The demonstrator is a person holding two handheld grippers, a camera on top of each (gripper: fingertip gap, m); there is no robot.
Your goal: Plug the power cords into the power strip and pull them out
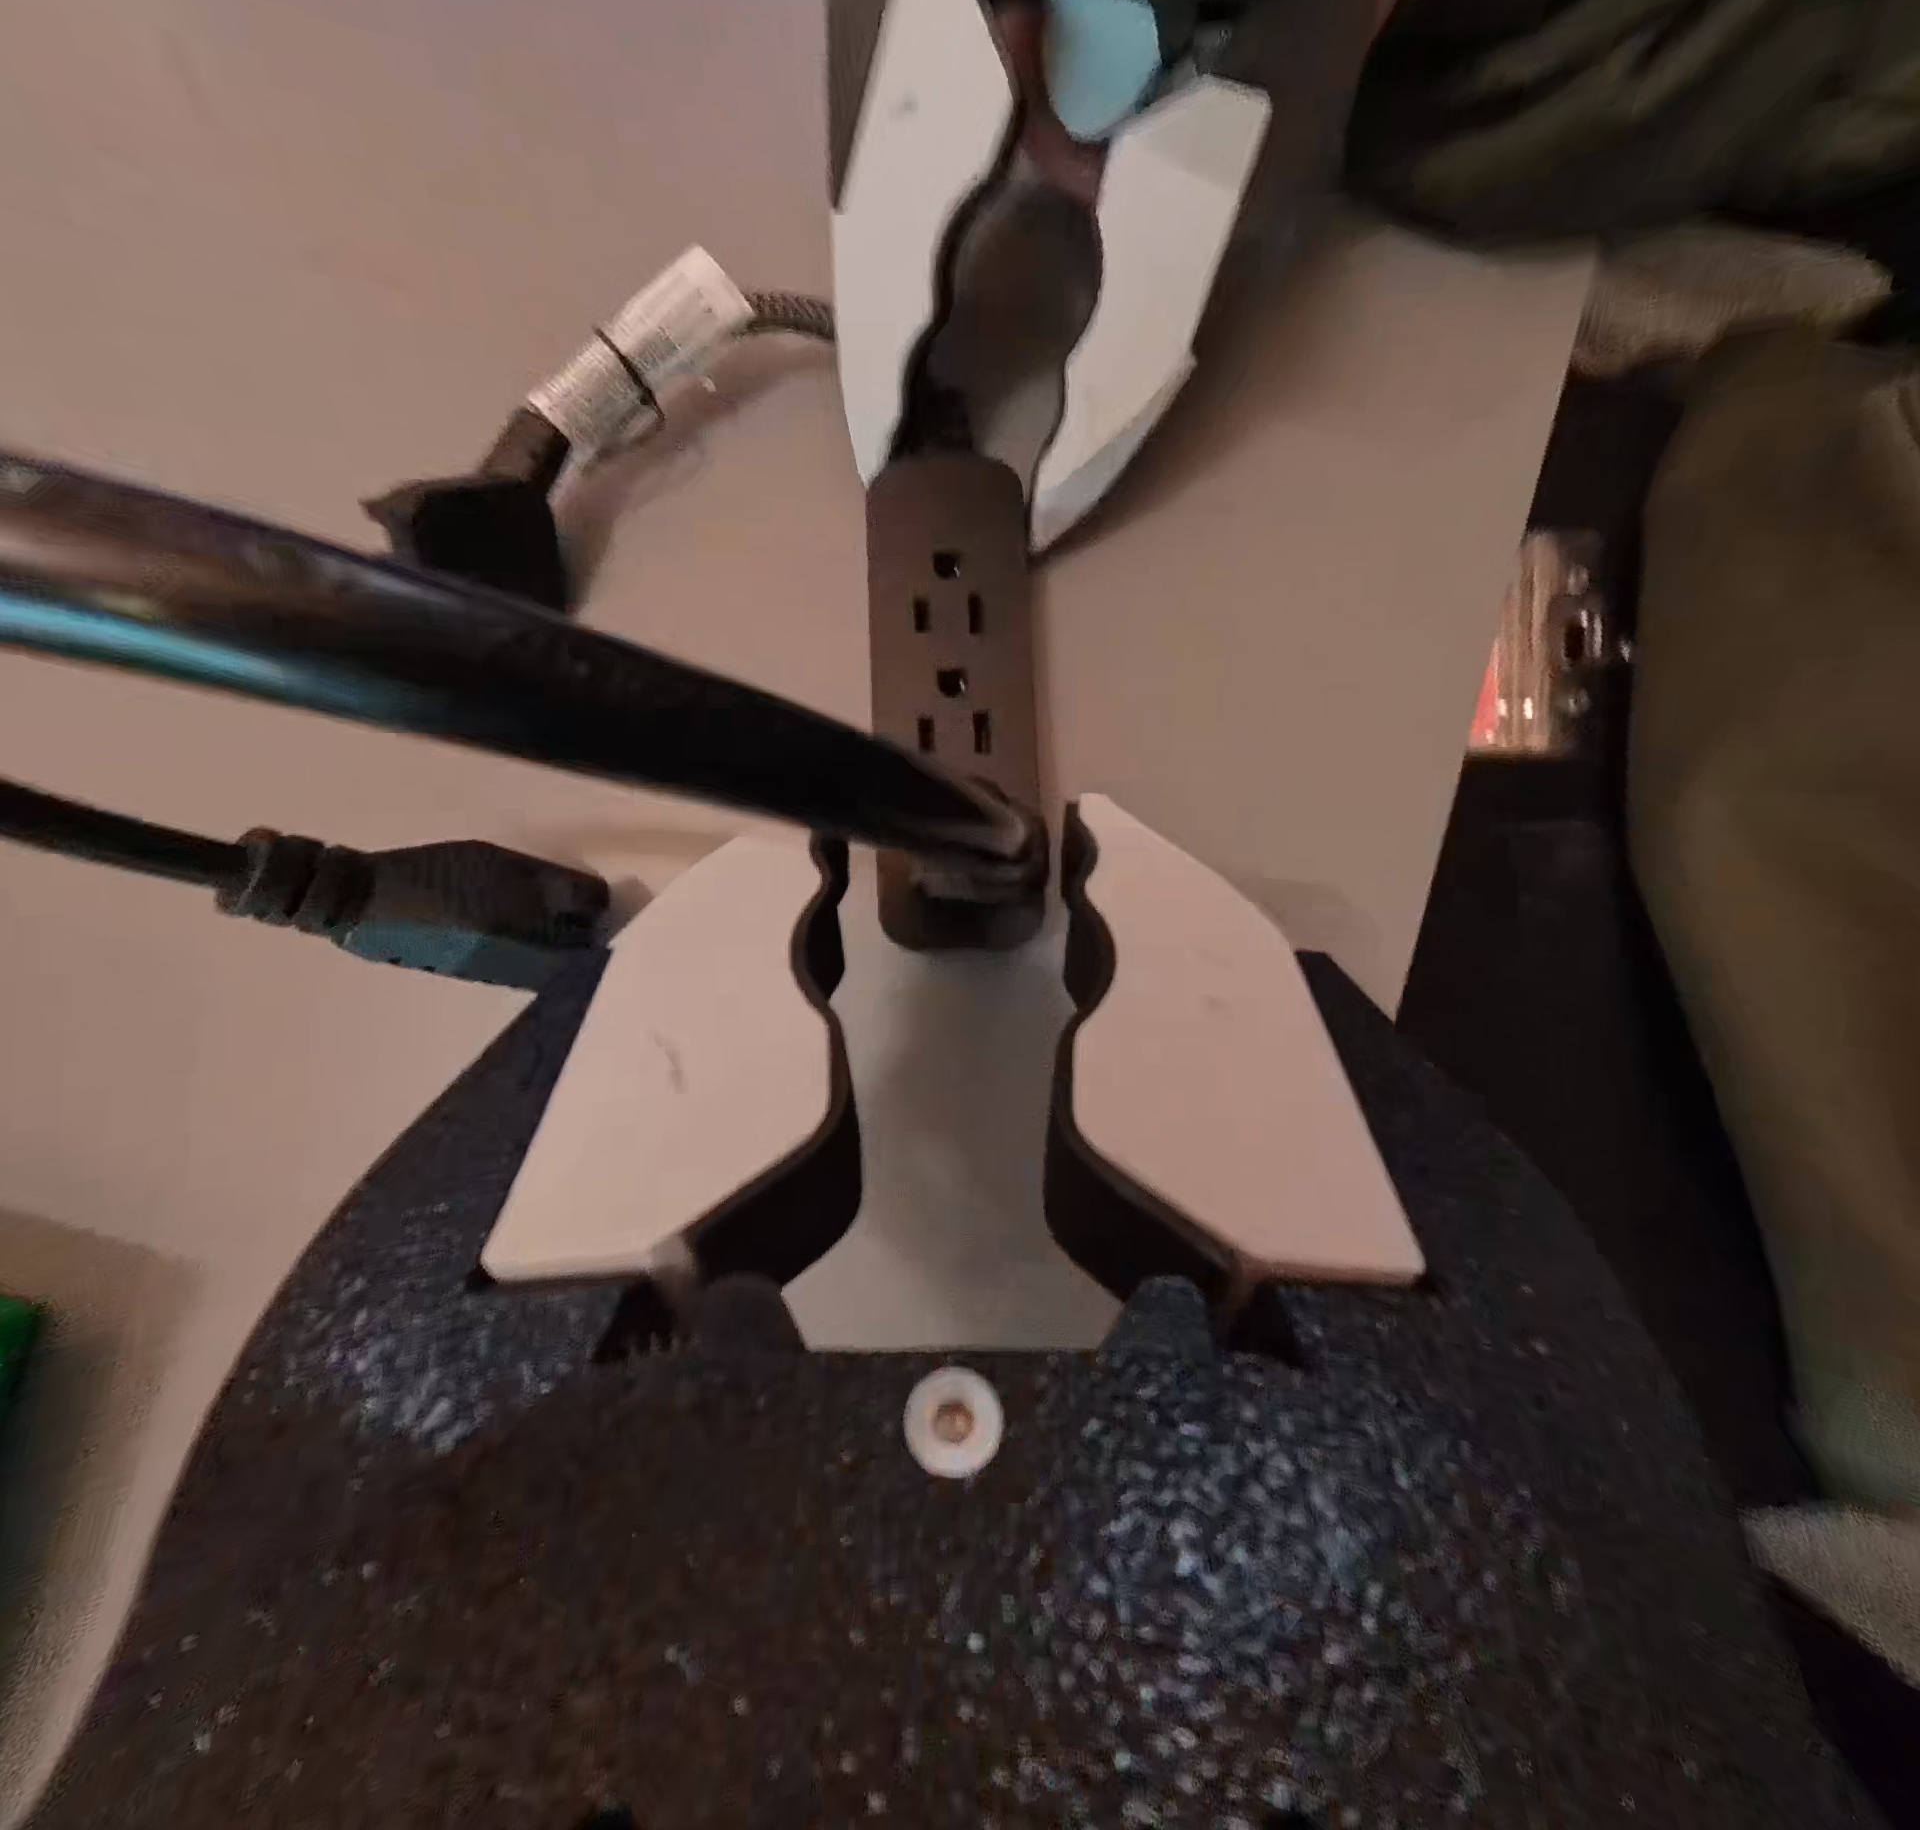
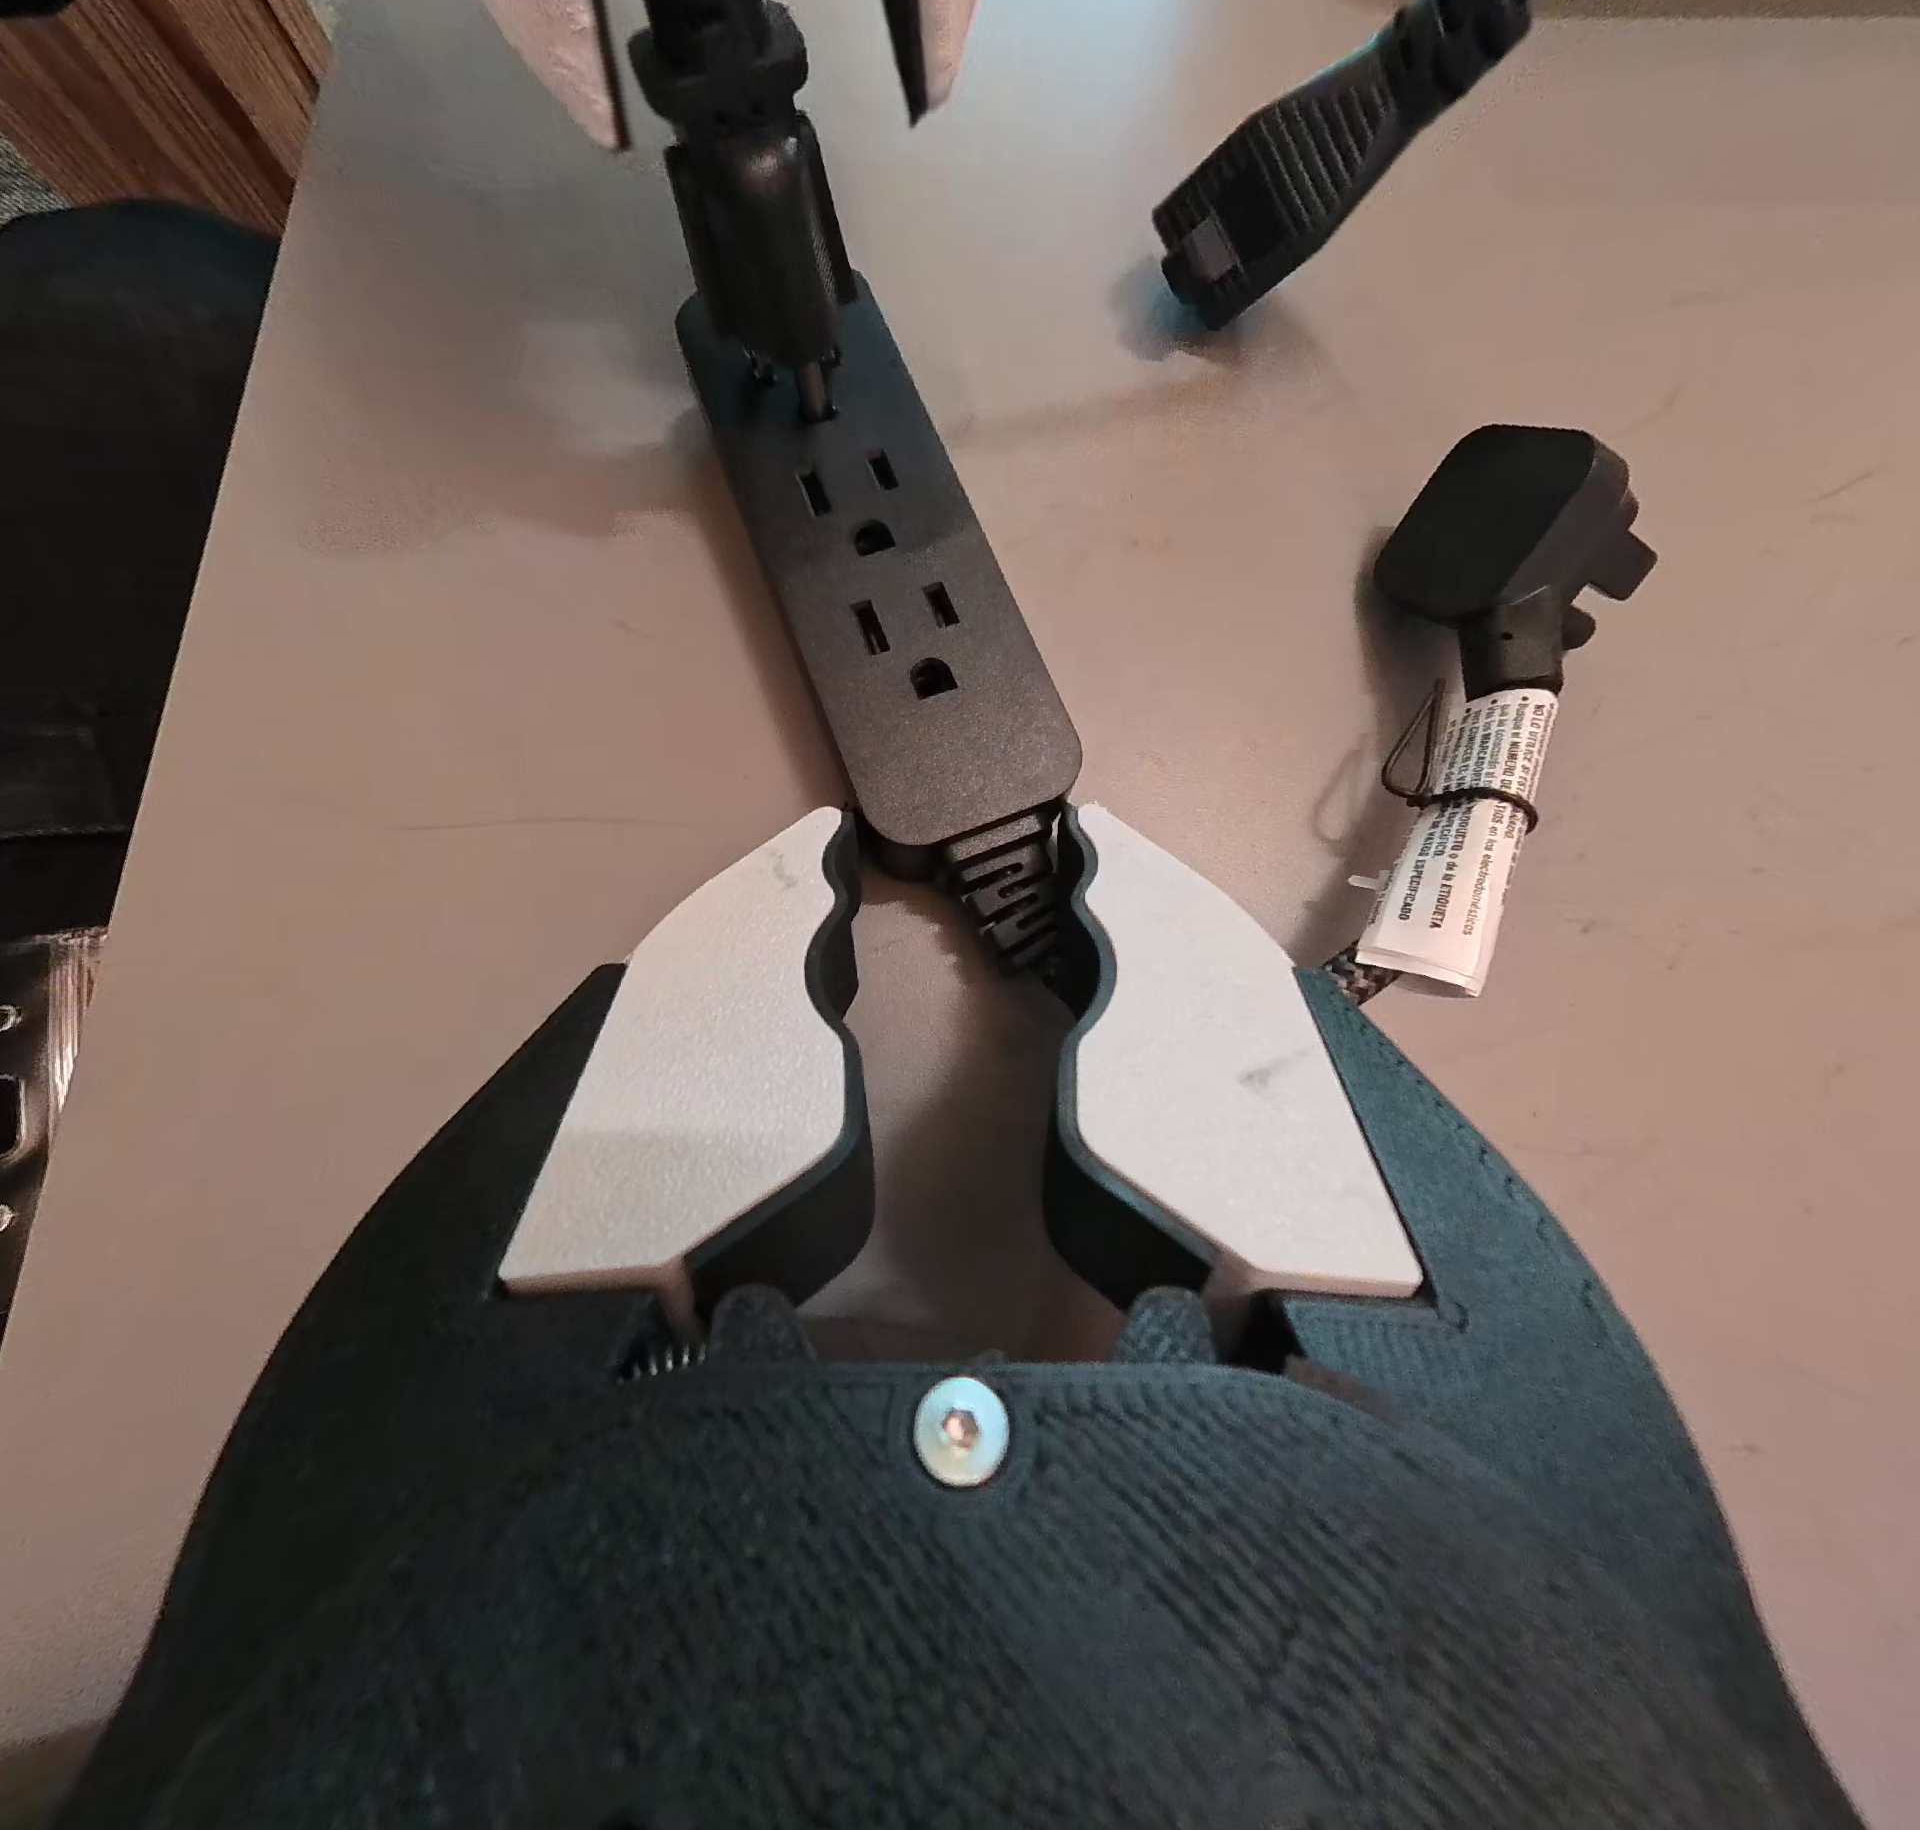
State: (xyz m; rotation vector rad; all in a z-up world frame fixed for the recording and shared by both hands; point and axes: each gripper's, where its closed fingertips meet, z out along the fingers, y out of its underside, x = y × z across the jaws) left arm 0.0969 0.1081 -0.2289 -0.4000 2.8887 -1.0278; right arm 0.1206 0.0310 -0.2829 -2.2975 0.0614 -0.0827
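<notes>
Plug [image 2: 769, 222] stands between left fingers [image 2: 561, 24], prongs above power strip [image 2: 935, 637].

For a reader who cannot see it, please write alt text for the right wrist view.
A black power strip lies on a pale table, its cord end between the right hand-held gripper fingers. At the far end, a plug sits partly inserted.

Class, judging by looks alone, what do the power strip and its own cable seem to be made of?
Power strip: probably moulded plastic, matt black, with a fine-grained, unreflective face. Its cable: seemingly covered in braided fabric; a grey-and-black woven pattern shows beside the white label.
</notes>
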